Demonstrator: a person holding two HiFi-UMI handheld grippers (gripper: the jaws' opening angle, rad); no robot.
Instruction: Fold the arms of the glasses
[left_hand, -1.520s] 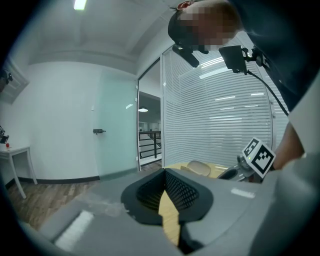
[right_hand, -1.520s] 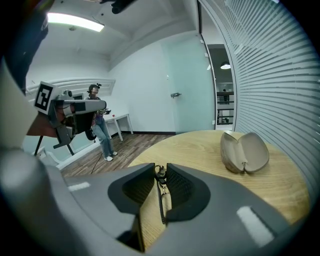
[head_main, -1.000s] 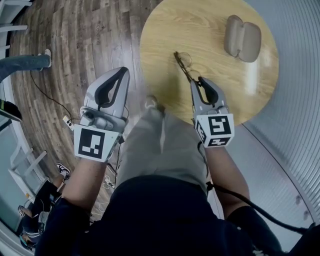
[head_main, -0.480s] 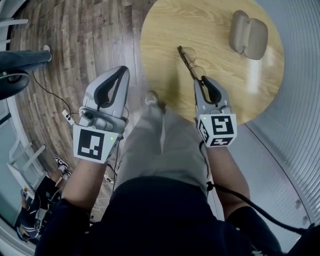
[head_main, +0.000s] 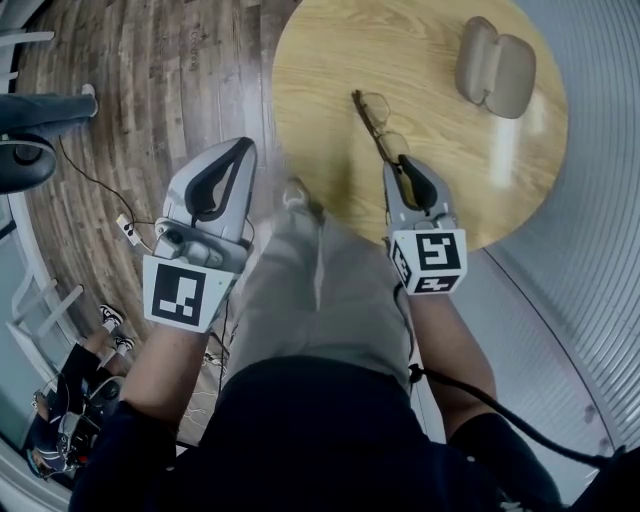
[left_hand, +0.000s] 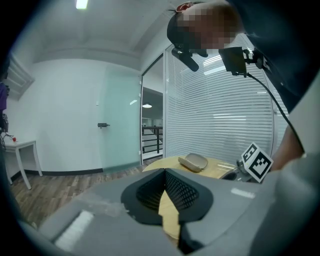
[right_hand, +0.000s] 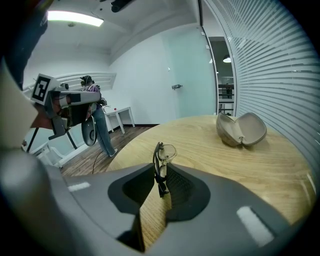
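Glasses (right_hand: 160, 162), one pair, stand on edge between the right gripper's (right_hand: 159, 174) jaws. These are partly closed and pinch the dark end of the frame, while the lenses stick out past the tips over the one round wooden table (head_main: 330, 50). Whether the glasses touch the tabletop I cannot tell. The left gripper (left_hand: 164, 172) is off the table's edge, over the plank floor (head_main: 180, 70). Its tips are together and it holds nothing. Each of the two grippers bears a marker cube (head_main: 428, 262) with black-and-white squares. One tan case (head_main: 490, 68) lies open on the table's far side, well apart from the glasses. The grip on the glasses is the same as a second ago.
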